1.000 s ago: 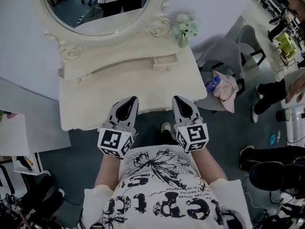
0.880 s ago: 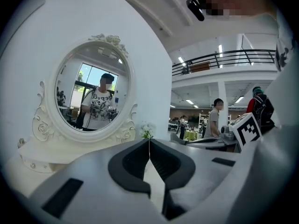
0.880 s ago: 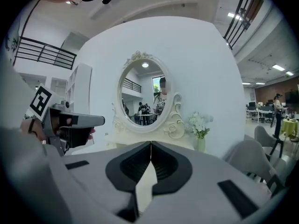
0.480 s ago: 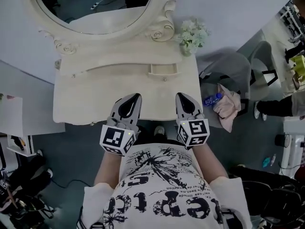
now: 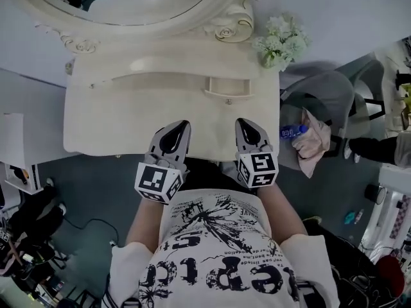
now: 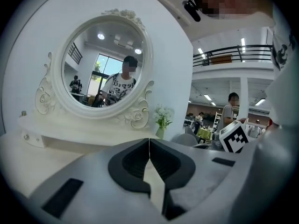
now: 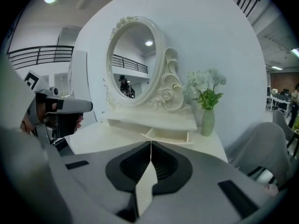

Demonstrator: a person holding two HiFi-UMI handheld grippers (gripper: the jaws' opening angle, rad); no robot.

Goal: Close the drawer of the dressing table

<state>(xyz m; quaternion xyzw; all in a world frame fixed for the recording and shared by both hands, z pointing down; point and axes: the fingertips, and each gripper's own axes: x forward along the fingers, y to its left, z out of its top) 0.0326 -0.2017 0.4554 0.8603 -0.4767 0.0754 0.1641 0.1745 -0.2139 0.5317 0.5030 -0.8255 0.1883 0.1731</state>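
One cream-white dressing table (image 5: 115, 120) fills the middle of the head view, with a large oval mirror in a carved, scrolled frame (image 5: 128, 8) standing at its back. A grey upholstered chair (image 5: 327, 95) sits just beside the table's right end, with a crumpled pink cloth (image 5: 311, 140) lying on it. Over the table's front edge the grey two-jaw left gripper (image 5: 182, 126) and its twin, the right gripper (image 5: 243, 122), hang side by side and apart, both pointing toward the mirror. Each has its jaws pressed together with nothing between them. The small cream drawer with a round knob (image 5: 228, 87) stands pulled out from the raised shelf under the mirror. It lies beyond the right gripper's tip, and neither gripper touches it. A slim vase of white flowers (image 5: 280, 40) stands at the table's back right corner, near the drawer. A clear plastic bottle with a blue label (image 5: 290, 131) lies touching the pink cloth.
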